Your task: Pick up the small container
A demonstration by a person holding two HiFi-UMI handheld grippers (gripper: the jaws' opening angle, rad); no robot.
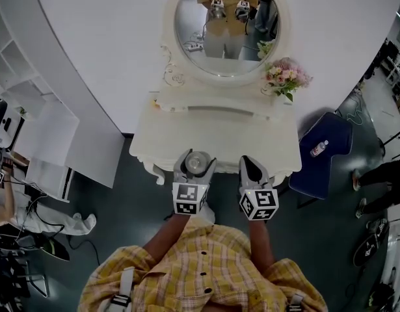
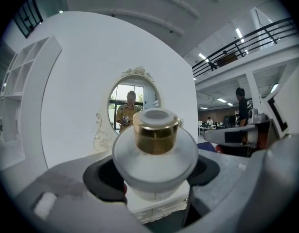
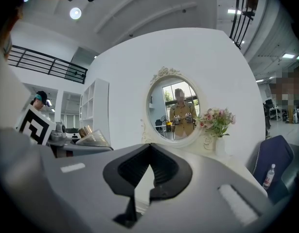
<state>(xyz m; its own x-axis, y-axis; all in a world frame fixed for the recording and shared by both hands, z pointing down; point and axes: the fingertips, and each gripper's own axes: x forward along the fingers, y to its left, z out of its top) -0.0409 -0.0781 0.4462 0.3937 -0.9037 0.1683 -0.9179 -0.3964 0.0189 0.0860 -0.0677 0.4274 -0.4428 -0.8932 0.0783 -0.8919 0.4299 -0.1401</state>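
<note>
Left gripper [image 1: 194, 166] has its jaws clamped on the small container [image 2: 155, 149], a frosted white jar with a gold cap, one dark pad pressed against each side of its body. The jar sits upright between them, cap on top, at the front edge of the white dressing table [image 1: 186, 135], a little left of the table's middle; from the gripper's own view the carved front of the table and dark floor show underneath it, so it looks clear of the tabletop. Right gripper [image 1: 253, 168] hangs just beside the left, over the same front edge, jaws drawn together with nothing between them. At the back of the dressing table stands an oval mirror [image 1: 222, 25], which reflects the person in a yellow shirt with both grippers raised. A bunch of pink flowers [image 1: 286, 77] stands on the table's right rear corner. To the right of the table is a blue chair [image 1: 335, 132] with a bottle [image 1: 319, 148] lying on its seat.
</note>
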